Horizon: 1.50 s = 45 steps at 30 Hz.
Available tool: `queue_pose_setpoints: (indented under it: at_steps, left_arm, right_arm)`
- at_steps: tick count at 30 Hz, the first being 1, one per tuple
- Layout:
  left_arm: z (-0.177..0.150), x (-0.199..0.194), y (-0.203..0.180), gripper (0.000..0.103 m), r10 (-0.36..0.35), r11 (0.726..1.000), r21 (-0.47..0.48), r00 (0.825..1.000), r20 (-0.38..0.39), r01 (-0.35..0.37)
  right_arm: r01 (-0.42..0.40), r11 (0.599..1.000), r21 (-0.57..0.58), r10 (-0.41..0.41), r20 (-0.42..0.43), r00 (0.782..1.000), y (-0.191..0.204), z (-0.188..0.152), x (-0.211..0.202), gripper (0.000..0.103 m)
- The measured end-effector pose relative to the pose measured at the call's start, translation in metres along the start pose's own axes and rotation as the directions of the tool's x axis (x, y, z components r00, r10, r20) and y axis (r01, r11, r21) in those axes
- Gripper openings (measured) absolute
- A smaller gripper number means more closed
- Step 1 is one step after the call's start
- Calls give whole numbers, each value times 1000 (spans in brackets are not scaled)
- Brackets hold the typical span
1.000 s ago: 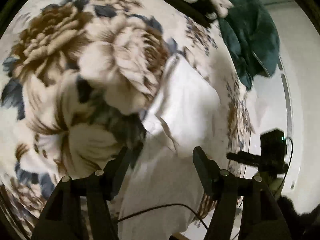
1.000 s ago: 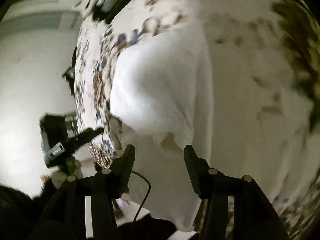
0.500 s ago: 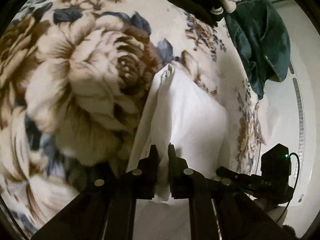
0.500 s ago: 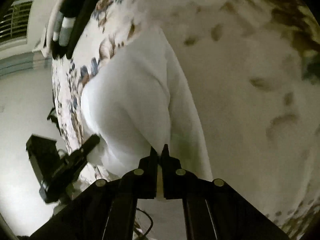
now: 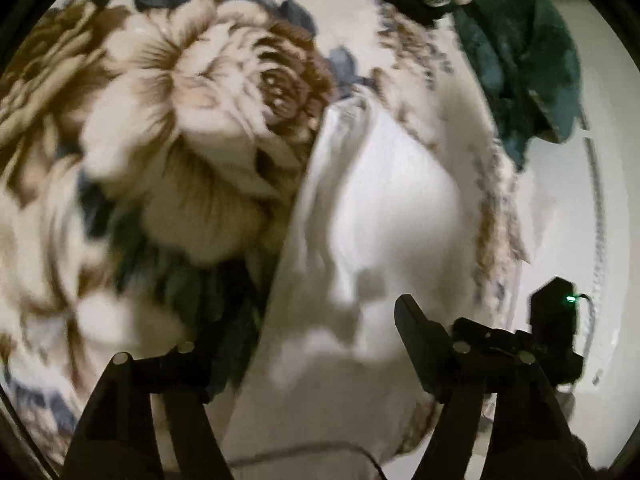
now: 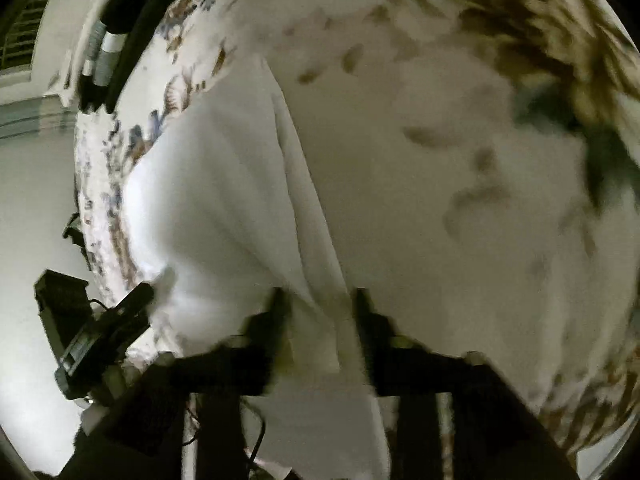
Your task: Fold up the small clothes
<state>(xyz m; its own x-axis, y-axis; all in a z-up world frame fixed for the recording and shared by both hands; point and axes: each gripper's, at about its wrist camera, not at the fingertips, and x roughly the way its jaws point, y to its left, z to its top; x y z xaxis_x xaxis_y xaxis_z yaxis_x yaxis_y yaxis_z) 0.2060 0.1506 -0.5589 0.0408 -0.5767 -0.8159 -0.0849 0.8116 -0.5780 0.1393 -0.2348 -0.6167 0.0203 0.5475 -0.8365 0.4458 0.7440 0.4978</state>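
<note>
You're working in dim indoor light, and both fisheye views bend hard at their dark round rims. Motion blur smears the floral blanket (image 5: 180, 128) and the right gripper (image 6: 318, 312). The white garment (image 6: 208, 200) glares nearly featureless, and finger shadows fall on it.

Plain white garment (image 5: 384, 216), without any print. Cream bed cover (image 5: 168, 128) with large brown and beige roses and grey-blue leaves; in the right wrist view the same cover (image 6: 460, 168) pale with blurred brown flecks and a dark green-grey patch. Dark teal cloth (image 5: 524, 48) at the upper right edge. Black left gripper (image 5: 304, 344) and black right gripper (image 6: 318, 312). Small green light (image 5: 570, 299) on a black device.
</note>
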Motion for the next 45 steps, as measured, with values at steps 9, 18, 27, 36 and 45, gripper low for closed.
queue_pose_setpoints:
  at_steps: [9,18,27,36,45]
  left_arm:
    - [-125,-26,34,72,68,995,-73,994,-89,-75]
    - [-196,23,73,72,87,988,-113,979,-186,-109]
    - [-214,17,73,23,46,992,-106,990,-137,-61]
    - [-224,-11,68,5,-83,976,-207,995,-47,71]
    - [-158,-70,26,5,-276,923,-251,956,100,292]
  right_arm:
    - [-37,999,37,42,-127,991,-60,-116,-10,53]
    - [-95,994,54,105,-224,969,-87,-171,60,53]
    - [-130,990,60,141,-253,957,-84,-191,95,53]
    - [-199,977,81,212,-222,952,-98,-202,71,9]
    - [-323,946,19,323,-84,943,-47,-175,-17,8]
